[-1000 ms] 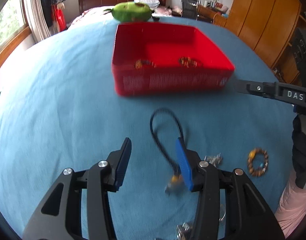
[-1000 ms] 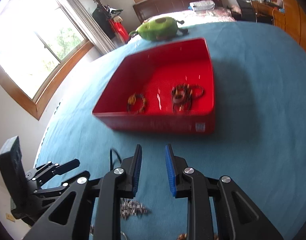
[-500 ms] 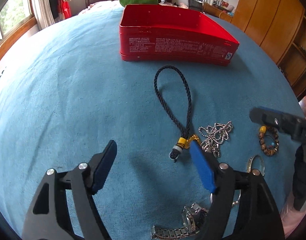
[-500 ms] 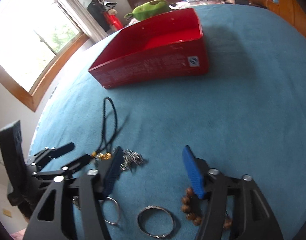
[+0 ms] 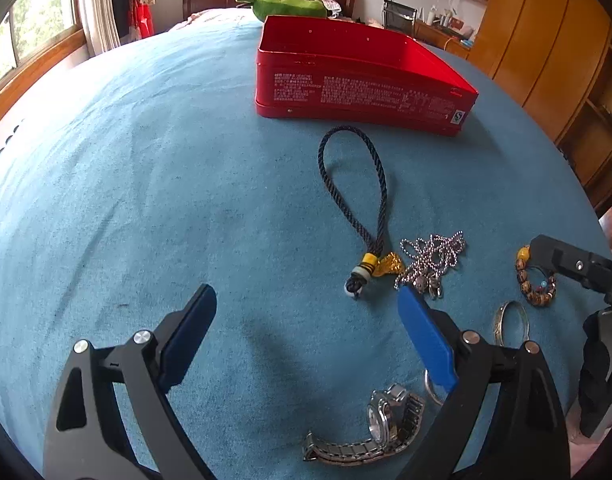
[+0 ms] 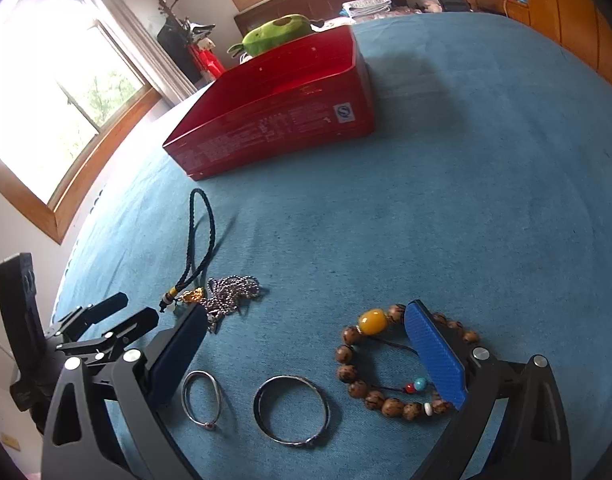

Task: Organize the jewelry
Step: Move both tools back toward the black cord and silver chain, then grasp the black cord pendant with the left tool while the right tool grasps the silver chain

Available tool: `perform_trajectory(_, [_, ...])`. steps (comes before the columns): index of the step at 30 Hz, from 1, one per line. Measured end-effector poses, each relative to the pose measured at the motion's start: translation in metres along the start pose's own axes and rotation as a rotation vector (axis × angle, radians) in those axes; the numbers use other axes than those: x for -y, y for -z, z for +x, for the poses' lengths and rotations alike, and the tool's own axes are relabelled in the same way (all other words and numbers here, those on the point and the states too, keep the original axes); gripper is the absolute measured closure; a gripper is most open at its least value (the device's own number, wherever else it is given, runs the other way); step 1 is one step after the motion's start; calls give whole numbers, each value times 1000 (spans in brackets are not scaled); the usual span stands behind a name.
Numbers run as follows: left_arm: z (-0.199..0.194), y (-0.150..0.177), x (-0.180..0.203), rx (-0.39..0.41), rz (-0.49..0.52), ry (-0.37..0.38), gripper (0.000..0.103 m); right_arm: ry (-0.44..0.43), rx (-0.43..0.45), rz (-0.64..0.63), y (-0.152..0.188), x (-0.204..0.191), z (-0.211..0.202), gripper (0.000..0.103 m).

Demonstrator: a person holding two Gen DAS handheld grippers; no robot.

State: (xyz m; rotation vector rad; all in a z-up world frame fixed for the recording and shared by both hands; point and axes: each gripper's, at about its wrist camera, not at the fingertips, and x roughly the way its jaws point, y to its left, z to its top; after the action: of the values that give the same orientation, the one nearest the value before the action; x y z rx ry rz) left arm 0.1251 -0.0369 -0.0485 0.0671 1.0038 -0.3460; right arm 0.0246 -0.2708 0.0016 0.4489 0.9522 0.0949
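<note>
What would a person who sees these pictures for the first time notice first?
The red box stands out most, bright against the blue cloth at the far side. Nearer, loose jewelry lies spread on the cloth: a dark cord loop, a silver chain, a bead bracelet and two metal rings. Both the left gripper and the right gripper hang open just above these pieces.

What we cannot see

The red box (image 5: 361, 92) hides its floor from us behind its near wall; our right blue finger (image 6: 435, 356) covers part of the bead bracelet (image 6: 379, 400); the box's printed label is too small to read.
</note>
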Motion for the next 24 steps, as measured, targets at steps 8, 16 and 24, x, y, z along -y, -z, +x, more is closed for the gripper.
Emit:
perform_trajectory(8, [12,-6,16,-35,40,32,29,10,38,-15,2,2,-10,4])
perform_trajectory(16, [23,-13,20,-34,56,33,65,10,39,-36,2,-2,-9,4])
perform_trajectory(24, [21,-11,13,-37,36,125,94,2,2,-56,-2,-10,2,5])
